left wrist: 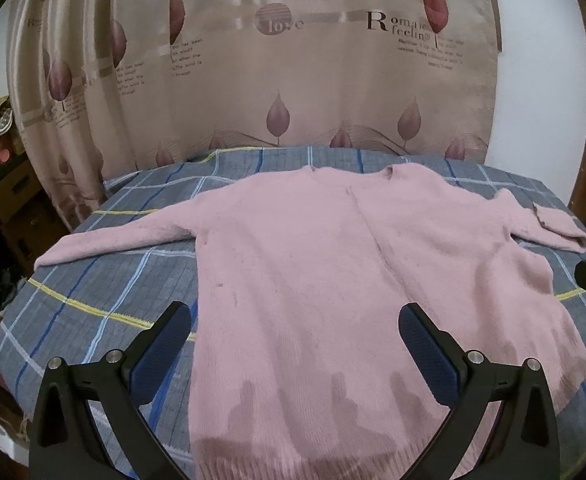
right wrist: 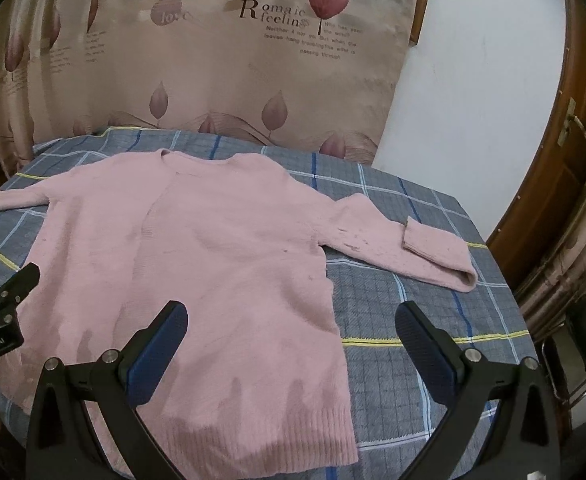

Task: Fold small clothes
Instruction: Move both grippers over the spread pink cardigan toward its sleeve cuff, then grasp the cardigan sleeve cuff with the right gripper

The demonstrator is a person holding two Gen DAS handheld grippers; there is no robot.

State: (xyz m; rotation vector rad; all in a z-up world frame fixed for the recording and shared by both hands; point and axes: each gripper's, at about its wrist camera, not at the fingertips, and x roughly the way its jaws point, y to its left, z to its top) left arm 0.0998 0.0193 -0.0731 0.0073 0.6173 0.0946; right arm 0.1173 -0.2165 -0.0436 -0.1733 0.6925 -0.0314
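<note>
While flat, sweater [left wrist: 313, 264] below spread left tool [left wrist: 295, 320]

Fuzzy pink knit sweater [left wrist: 313, 272]; grey cloth [left wrist: 93, 300] checked blue, white, yellow; beige satin curtain [left wrist: 253, 80], mauve leaves at 12 o'clock.

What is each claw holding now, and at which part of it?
Nothing is held. The left claw and the right claw are both open above the sweater, which lies flat on the table.
</note>
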